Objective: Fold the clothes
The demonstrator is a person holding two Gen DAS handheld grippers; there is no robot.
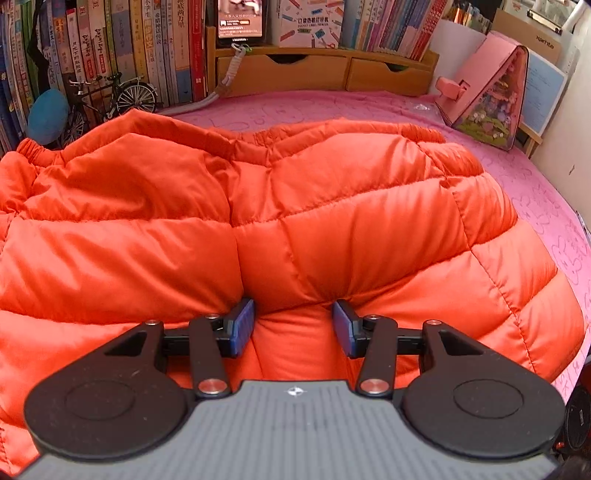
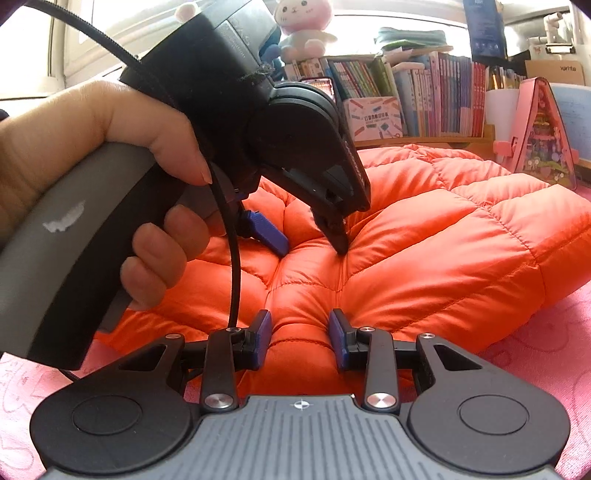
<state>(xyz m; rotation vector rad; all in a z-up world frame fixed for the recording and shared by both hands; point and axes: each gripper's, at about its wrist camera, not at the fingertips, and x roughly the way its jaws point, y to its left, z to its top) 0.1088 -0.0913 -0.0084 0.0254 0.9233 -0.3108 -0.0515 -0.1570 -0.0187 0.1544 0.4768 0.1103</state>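
Pink patterned table cover (image 1: 546, 206), orange puffer jacket (image 1: 332, 221), pink triangular toy house (image 1: 491, 99)

Crowded bookshelves (image 1: 110, 48) behind a pink-covered table (image 1: 369, 107), bright window (image 2: 110, 22).

One orange puffer jacket (image 1: 295, 229), two grippers (image 2: 299, 341), one model bicycle (image 1: 110, 99), one plush toy (image 2: 304, 29), one pink house-shaped box (image 1: 487, 92)

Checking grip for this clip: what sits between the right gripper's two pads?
A puffed fold of the orange down jacket bulges between the right gripper pads, seen in the right wrist view.
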